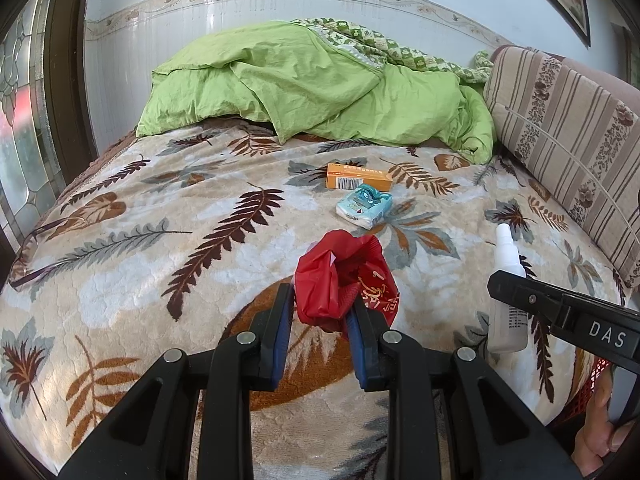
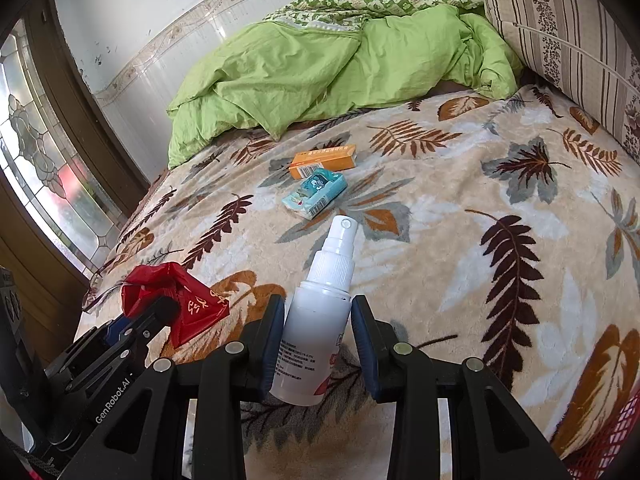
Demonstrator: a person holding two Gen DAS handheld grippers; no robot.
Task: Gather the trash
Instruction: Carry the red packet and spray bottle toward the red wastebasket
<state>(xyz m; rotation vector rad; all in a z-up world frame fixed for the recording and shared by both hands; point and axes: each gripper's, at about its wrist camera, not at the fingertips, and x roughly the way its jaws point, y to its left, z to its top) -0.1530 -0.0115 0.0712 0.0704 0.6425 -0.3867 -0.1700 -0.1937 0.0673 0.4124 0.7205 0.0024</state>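
A crumpled red plastic bag (image 1: pixel 340 276) with gold lettering sits pinched between the blue pads of my left gripper (image 1: pixel 322 300), which is shut on it just above the bed. In the right wrist view the same bag (image 2: pixel 188 304) shows at the lower left. My right gripper (image 2: pixel 318 304) is shut on a white spray bottle (image 2: pixel 320 320), held upright with its nozzle pointing away. On the leaf-patterned blanket (image 2: pixel 460 200) beyond lie an orange carton (image 2: pixel 324 160) and a blue tissue pack (image 2: pixel 314 194), close together and apart from both grippers.
A rumpled green duvet (image 1: pixel 312 80) fills the far end of the bed. A striped cushion (image 1: pixel 568 136) lines the right side, a stained-glass window (image 2: pixel 36 152) the left. A red mesh basket (image 2: pixel 600 440) shows at the lower right edge. A hand (image 1: pixel 600 432) grips the right handle.
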